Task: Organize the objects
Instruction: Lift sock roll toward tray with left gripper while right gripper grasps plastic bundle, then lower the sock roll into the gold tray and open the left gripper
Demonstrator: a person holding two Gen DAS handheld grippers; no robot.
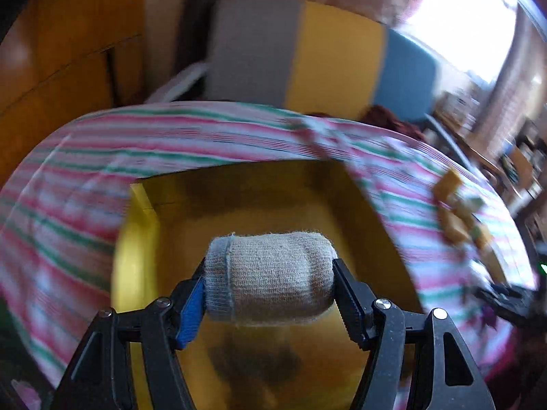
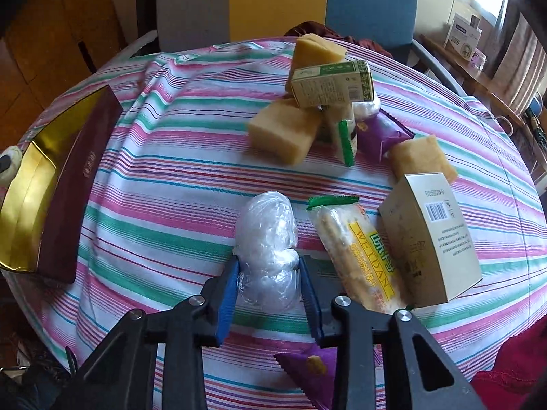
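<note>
My left gripper [image 1: 270, 280] is shut on a rolled beige sock [image 1: 270, 278] and holds it above the open gold-lined box [image 1: 239, 201]. The same box shows in the right wrist view [image 2: 51, 184] at the table's left, dark red outside. My right gripper [image 2: 268, 273] is shut on a bundle of clear plastic wrap [image 2: 266, 239] that lies on the striped cloth [image 2: 164, 177]. A pile of yellow sponge blocks [image 2: 283, 133], a green carton [image 2: 331, 83] and a purple snack packet [image 2: 379, 133] lies beyond it.
A Weidan biscuit pack [image 2: 355, 249] and a beige barcode carton [image 2: 430, 235] lie right of my right gripper. Another purple packet [image 2: 314, 369] lies under it. A grey, yellow and blue chair back [image 2: 280, 0] stands behind the table. A window and shelf are at right.
</note>
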